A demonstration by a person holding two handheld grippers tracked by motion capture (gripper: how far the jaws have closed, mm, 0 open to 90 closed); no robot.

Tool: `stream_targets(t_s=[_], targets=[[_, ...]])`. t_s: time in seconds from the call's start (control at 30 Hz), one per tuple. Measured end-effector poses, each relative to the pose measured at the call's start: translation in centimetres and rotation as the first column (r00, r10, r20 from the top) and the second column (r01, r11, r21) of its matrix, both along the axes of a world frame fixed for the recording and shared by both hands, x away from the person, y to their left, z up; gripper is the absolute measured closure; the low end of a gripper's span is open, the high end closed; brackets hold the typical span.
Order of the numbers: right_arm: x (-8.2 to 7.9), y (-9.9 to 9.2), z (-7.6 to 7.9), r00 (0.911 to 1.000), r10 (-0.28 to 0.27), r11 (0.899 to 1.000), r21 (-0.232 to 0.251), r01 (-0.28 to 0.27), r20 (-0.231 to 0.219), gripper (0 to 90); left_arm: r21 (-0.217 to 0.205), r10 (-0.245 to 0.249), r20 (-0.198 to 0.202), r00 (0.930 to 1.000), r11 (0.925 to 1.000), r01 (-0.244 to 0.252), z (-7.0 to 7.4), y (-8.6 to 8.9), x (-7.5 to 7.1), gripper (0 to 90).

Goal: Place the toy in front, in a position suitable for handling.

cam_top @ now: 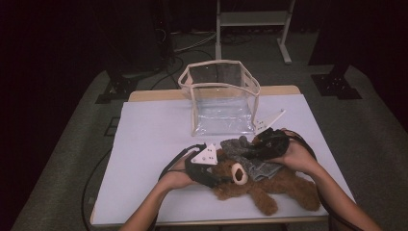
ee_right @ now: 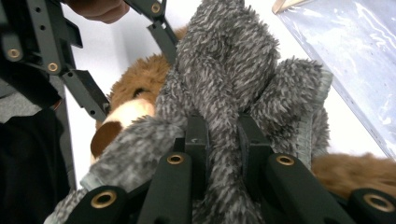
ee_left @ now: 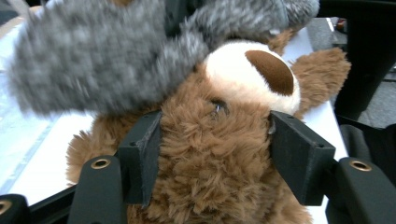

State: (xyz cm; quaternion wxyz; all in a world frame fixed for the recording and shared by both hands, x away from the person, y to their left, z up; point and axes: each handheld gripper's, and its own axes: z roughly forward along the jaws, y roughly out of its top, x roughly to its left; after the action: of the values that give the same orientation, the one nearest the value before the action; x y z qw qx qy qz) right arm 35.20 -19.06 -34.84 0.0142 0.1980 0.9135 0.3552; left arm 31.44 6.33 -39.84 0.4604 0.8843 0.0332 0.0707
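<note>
Brown bear (cam_top: 269,185) on its back at the near right of the white table (cam_top: 154,139), head toward the left gripper (cam_top: 217,179). In the left gripper view, bear's head (ee_left: 215,154) wedged between the two black pads (ee_left: 140,156), fur bulging past them, jaws about half spread and pressing on both sides. Grey garment (cam_top: 243,151) draped over the bear's chest and snout, bunched upward. In the right gripper view, a fold of the garment (ee_right: 224,93) pinched tight in the right gripper (ee_right: 223,154), jaws nearly closed on it. Clear bag (cam_top: 221,96) upright behind, well apart from the bear. Bear's eyes mostly buried in fur; garment's shape hard to make out, possibly a small sweater; right gripper (cam_top: 257,144) in the high view largely hidden by cloth and hand
</note>
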Motion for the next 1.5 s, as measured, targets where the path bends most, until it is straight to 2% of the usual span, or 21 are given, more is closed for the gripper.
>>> stream_targets(t_s=[0.17,0.27,0.33,0.4,0.47,0.53,0.63,0.7,0.77,0.83,0.9,1.0,1.07,1.13,1.17,1.3,1.37,1.43,1.5], targets=[[-0.8,-3.0,1.5,0.9989,-0.035,0.999,0.008,0.035,0.032,76.6,0.023,-0.010,0.005,0.9999,0.9997,0.010,0.1,0.2,-0.4,37.1],[-1.3,-4.6,2.0,0.9973,-0.054,0.998,0.012,0.054,0.049,76.6,0.021,-0.011,0.005,0.9999,0.9997,0.010,0.2,0.2,-0.5,36.9],[-1.5,-4.8,1.5,0.9975,-0.054,0.998,0.014,0.053,0.047,76.5,0.020,-0.008,0.011,0.9999,0.9998,0.008,0.5,0.4,-0.3,36.0],[-1.7,-4.3,0.5,0.9981,-0.038,0.999,-0.004,0.038,0.049,76.6,0.001,0.011,-0.007,0.9999,0.9999,-0.011,0.9,0.5,0.0,32.8],[-2.0,-3.5,-0.2,0.9984,-0.007,1.000,-0.021,0.008,0.055,76.9,0.004,0.032,-0.004,0.9995,0.9995,-0.032,1.2,0.6,0.4,28.3],[-2.4,-2.9,-0.5,0.9978,0.021,1.000,-0.021,-0.020,0.062,77.2,-0.001,0.048,-0.026,0.9985,0.9988,-0.048,1.5,0.7,0.9,22.9],[-3.2,-2.3,-0.8,0.9962,0.052,0.998,-0.033,-0.050,0.070,77.4,-0.019,0.056,-0.055,0.9969,0.9982,-0.058,1.6,0.7,1.6,19.4],[-3.6,-2.2,-0.9,0.9950,0.063,0.998,-0.025,-0.061,0.077,77.4,-0.007,0.070,-0.086,0.9938,0.9974,-0.071,1.4,0.3,2.0,16.5],[-3.8,-2.3,-0.9,0.9943,0.054,0.998,-0.023,-0.052,0.092,77.3,0.033,0.055,-0.132,0.9897,0.9982,-0.051,0.7,-0.3,2.4,16.4],[-3.7,-2.7,-0.8,0.9941,0.048,0.999,-0.014,-0.047,0.097,77.3,0.027,0.026,-0.155,0.9876,0.9994,-0.023,0.3,-0.5,2.4,22.0],[-3.7,-3.2,-0.5,0.9937,0.043,0.999,-0.010,-0.042,0.104,77.3,0.020,0.014,-0.155,0.9878,0.9997,-0.011,0.3,-0.4,2.3,25.8],[-3.7,-3.7,0.2,0.9932,0.029,1.000,0.006,-0.030,0.113,76.1,0.025,0.004,-0.133,0.9912,0.9997,-0.001,0.4,-0.5,1.9,28.9],[-3.8,-3.1,0.5,0.9934,0.046,0.999,-0.027,-0.044,0.105,70.9,0.033,0.002,-0.113,0.9936,0.9995,0.002,0.5,-0.5,1.7,28.9],[-4.0,-2.3,0.7,0.9906,0.060,0.997,-0.065,-0.053,0.123,64.7,0.028,0.010,-0.111,0.9938,0.9996,-0.007,0.5,-0.4,1.7,28.4],[-4.2,-2.1,0.9,0.9904,0.059,0.997,-0.064,-0.051,0.125,60.8,0.023,0.012,-0.108,0.9941,0.9997,-0.009,0.4,-0.4,1.7,28.3],[-4.4,-2.2,2.0,0.9862,0.045,0.999,-0.001,-0.045,0.159,50.9,0.018,0.013,-0.101,0.9948,0.9998,-0.011,0.4,-0.4,1.6,28.0],[-4.4,-2.0,2.5,0.9842,0.039,0.999,0.015,-0.042,0.172,49.5,0.016,0.013,-0.093,0.9955,0.9998,-0.012,0.5,-0.4,1.5,28.1],[-4.1,-1.3,2.4,0.9855,0.054,0.998,0.006,-0.056,0.161,49.5,0.017,0.008,-0.081,0.9967,0.9998,-0.006,0.5,-0.4,1.3,28.3],[-3.6,-0.2,1.7,0.9880,0.068,0.998,-0.026,-0.065,0.139,50.2,0.019,-0.001,-0.065,0.9979,0.9998,0.002,0.6,-0.5,1.2,28.8]])
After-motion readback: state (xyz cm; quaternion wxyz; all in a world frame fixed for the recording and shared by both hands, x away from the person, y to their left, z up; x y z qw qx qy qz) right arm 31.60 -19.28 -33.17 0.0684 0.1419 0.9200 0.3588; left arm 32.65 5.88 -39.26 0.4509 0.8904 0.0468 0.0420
